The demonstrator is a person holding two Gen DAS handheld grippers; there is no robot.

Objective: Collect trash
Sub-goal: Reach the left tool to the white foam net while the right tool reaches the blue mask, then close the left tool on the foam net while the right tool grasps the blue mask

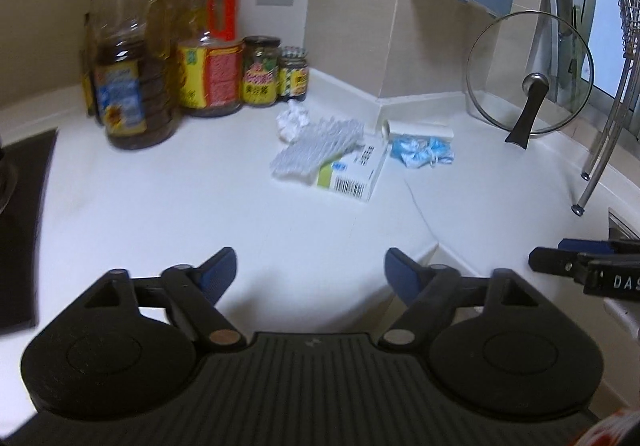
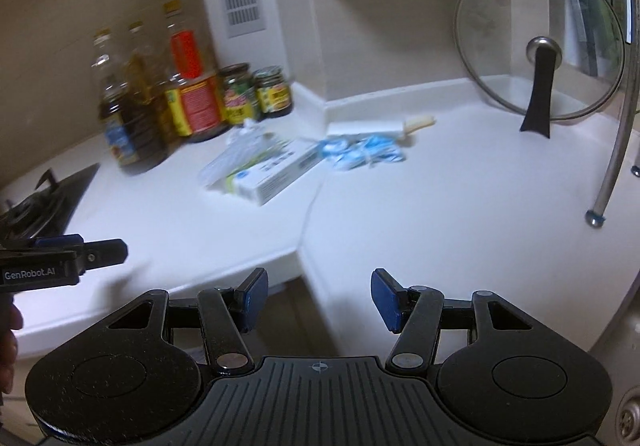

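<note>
Trash sits clustered in the back corner of the white worktop (image 1: 160,214): a crumpled white paper wad (image 1: 293,121), a clear ribbed plastic blister tray (image 1: 316,148) lying partly on a white-and-green flat cardboard box (image 1: 352,174) with a barcode on its near end, a crumpled blue-and-white wrapper (image 1: 422,151) just right of the box, and a white paper roll (image 1: 418,129) behind it against the backsplash. Text on the box is too small to read. Left of the trash stand tall oil bottles (image 1: 132,58) and two labelled glass jars (image 1: 276,72); labels blurred. A glass pot lid (image 1: 530,72) with a black handle leans against the wall on the right. Left tongs (image 1: 311,272) spread wide, holding nothing, hovering over the near worktop edge, well apart from the trash. Right tongs (image 2: 319,296) also spread wide, empty. Right device reads "DAS" in the left view; left device reads "GenRobot.AI" in the right view.
</note>
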